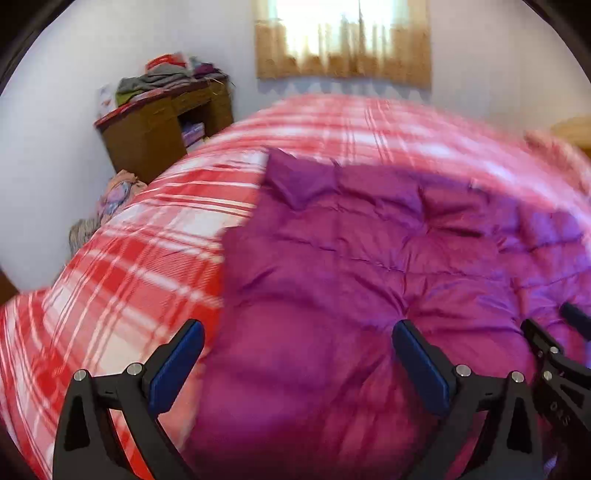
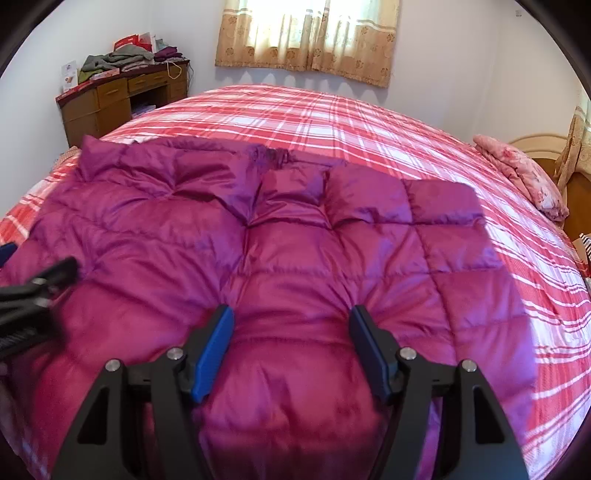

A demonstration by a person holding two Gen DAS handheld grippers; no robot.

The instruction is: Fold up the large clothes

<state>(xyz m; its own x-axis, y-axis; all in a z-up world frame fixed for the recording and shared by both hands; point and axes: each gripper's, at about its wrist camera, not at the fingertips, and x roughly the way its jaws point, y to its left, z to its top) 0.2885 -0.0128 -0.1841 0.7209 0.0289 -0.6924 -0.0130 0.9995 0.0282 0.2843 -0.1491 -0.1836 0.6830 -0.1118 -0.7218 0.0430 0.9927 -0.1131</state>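
A large magenta quilted down coat (image 1: pixel 369 258) (image 2: pixel 258 240) lies spread on the red-and-white plaid bedspread (image 1: pixel 129 258) (image 2: pixel 369 122). My left gripper (image 1: pixel 298 325) is open wide over the coat's near left edge, one finger above the plaid and the other above the coat. My right gripper (image 2: pixel 291 310) stands open over the coat's near middle; puffy fabric lies under and between the blue pads (image 2: pixel 214 347) and is not pinched. Each gripper shows at the edge of the other's view: the right gripper (image 1: pixel 552 323) and, blurred, the left gripper (image 2: pixel 37 260).
A wooden desk (image 1: pixel 155 129) (image 2: pixel 99 99) piled with clothes stands against the far left wall. A curtained window (image 2: pixel 306 33) is behind the bed. Folded pink floral bedding (image 2: pixel 524 173) lies by the headboard (image 2: pixel 535 142) at right. More cloth (image 1: pixel 114 195) sits beside the bed's left edge.
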